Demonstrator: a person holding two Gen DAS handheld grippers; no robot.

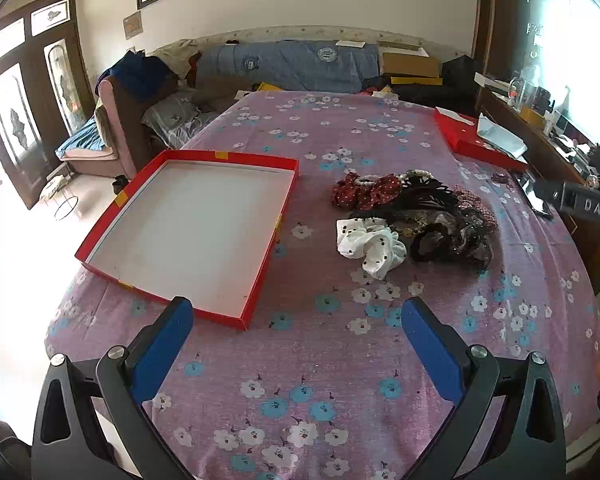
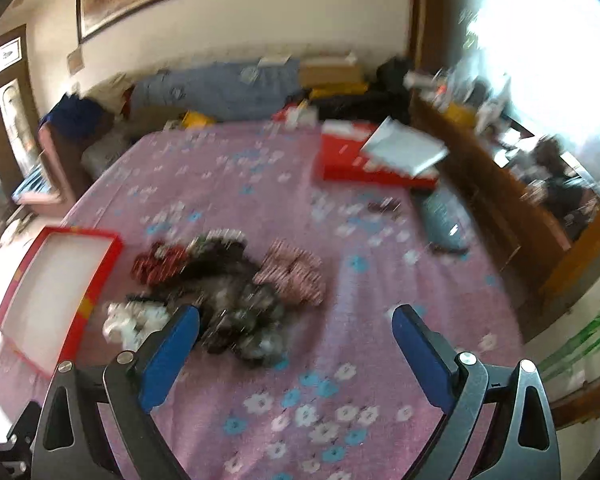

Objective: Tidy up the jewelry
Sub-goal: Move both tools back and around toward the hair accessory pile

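Note:
A pile of hair accessories point(image 1: 416, 212) lies on the pink flowered tablecloth point(image 1: 320, 360): a red dotted scrunchie point(image 1: 364, 192), a white dotted scrunchie point(image 1: 370, 246), black headbands and dark scrunchies. A shallow red box with a white inside point(image 1: 192, 224) lies open to the pile's left. My left gripper point(image 1: 296, 320) is open and empty, above the cloth short of both. My right gripper point(image 2: 296, 328) is open and empty; the blurred pile point(image 2: 224, 288) sits just ahead of its left finger, and the red box point(image 2: 56, 292) is at the far left.
A red lid with white paper on it point(image 1: 480, 140) lies at the table's far right; it also shows in the right wrist view point(image 2: 376, 160). A phone-like object point(image 2: 440, 220) lies near the right edge. A cluttered sofa point(image 1: 284, 64) stands behind the table, a wooden sideboard point(image 1: 548, 148) to the right.

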